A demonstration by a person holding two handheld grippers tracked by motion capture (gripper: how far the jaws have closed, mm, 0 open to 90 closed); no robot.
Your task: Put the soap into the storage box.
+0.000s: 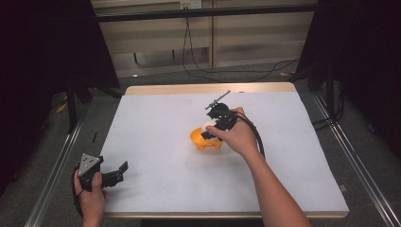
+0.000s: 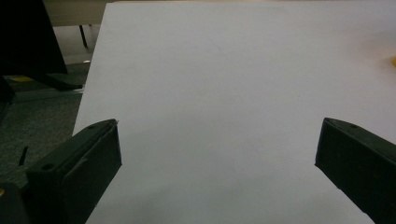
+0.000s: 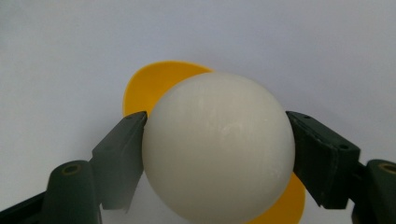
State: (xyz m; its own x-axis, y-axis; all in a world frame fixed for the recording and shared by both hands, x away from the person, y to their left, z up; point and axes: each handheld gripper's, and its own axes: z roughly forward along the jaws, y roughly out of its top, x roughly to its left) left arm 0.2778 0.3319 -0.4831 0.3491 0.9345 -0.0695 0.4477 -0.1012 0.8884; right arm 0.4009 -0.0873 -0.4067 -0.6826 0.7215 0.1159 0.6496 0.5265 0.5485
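A white ball (image 3: pixel 218 148) sits clamped between both jaws of my right gripper (image 3: pixel 217 140), directly above an orange bowl (image 3: pixel 159 84). From above, the right gripper (image 1: pixel 213 127) hangs over that orange bowl (image 1: pixel 202 141) near the middle of the white table, with the ball (image 1: pixel 207 125) as a pale spot at its tip. My left gripper (image 1: pixel 118 172) rests at the table's front left edge, jaws wide apart. Between its jaws, the left gripper (image 2: pixel 219 144) holds nothing, just the bare white table surface (image 2: pixel 224 74).
White paper covers the table (image 1: pixel 156 123), whose wooden far edge (image 1: pixel 208 88) shows beyond it. Metal rails (image 1: pixel 52 175) run along both sides. Cables (image 1: pixel 227 71) trail on the floor behind the table. An orange sliver of the bowl (image 2: pixel 393 60) appears at the right edge.
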